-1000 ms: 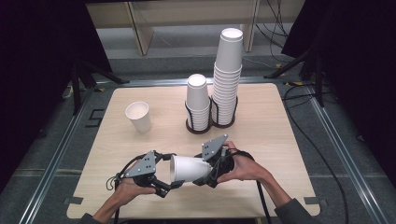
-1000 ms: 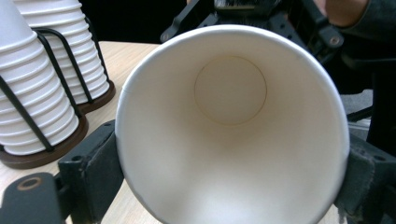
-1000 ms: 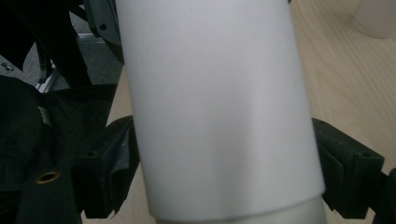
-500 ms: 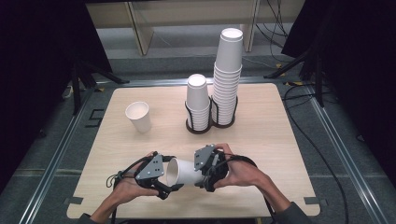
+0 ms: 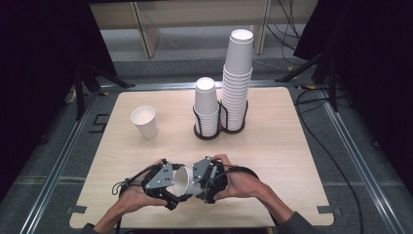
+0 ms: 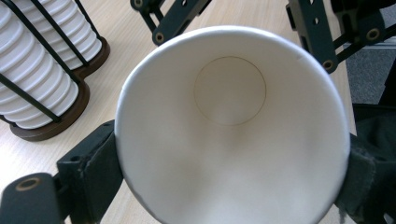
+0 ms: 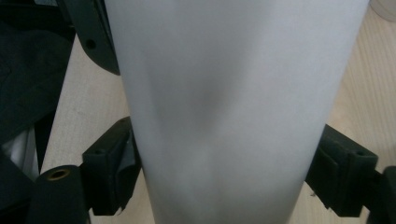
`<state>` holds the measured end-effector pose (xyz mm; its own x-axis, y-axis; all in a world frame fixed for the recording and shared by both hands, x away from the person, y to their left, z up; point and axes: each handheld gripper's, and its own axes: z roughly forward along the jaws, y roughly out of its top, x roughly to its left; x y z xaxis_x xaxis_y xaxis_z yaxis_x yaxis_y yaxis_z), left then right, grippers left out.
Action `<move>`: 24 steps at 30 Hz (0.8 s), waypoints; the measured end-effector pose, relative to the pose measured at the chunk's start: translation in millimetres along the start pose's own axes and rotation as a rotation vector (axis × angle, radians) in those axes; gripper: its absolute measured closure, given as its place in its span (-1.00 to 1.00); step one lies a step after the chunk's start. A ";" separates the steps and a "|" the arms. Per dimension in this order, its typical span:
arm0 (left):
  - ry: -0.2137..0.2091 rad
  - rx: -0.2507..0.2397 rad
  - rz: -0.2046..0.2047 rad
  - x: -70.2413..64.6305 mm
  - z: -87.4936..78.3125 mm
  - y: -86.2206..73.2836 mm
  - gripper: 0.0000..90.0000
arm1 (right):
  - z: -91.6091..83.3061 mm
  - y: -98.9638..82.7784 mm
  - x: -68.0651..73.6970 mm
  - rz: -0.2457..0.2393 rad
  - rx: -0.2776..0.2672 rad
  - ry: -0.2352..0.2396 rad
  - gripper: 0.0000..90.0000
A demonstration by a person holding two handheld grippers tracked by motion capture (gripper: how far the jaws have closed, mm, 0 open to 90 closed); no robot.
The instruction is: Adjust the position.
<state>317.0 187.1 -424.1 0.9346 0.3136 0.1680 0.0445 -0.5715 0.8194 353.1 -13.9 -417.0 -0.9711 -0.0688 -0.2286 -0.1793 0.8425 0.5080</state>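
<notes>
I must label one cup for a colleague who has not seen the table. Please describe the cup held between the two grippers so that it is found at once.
On the wooden table, look at the near edge, far from the black rack with its two cup stacks. There the left gripper and the right gripper clamp one white paper cup. Unlike the lone upright cup, it lies sideways, off the table.

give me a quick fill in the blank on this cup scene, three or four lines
1. The left hand-held gripper and the right hand-held gripper both grip one white paper ____.
2. The held cup lies on its ____, not upright.
3. The wire holder carries ____ stacks of cups.
4. The lone cup on the table stands to the ____ of the holder in the high view.

Missing words: cup; side; two; left
</notes>
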 end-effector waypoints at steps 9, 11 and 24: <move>-0.008 -0.263 -0.206 14.6 -7.4 -9.5 -0.88 | -11.9 -12.6 -9.7 0.129 -0.201 0.056 -0.52; -0.016 -0.319 -0.255 15.9 -7.0 -11.8 -0.87 | -13.5 -17.4 -12.0 0.158 -0.242 0.065 -0.52; 0.032 -0.488 -0.348 11.5 -7.3 -12.1 -0.89 | -18.6 -23.1 -17.3 0.241 -0.421 0.093 -0.52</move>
<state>324.6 203.2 -428.1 0.8827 0.4470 -0.1447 0.1712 -0.0192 0.9850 371.1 -42.1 -409.4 -0.9993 0.0381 0.0025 0.0232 0.5524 0.8333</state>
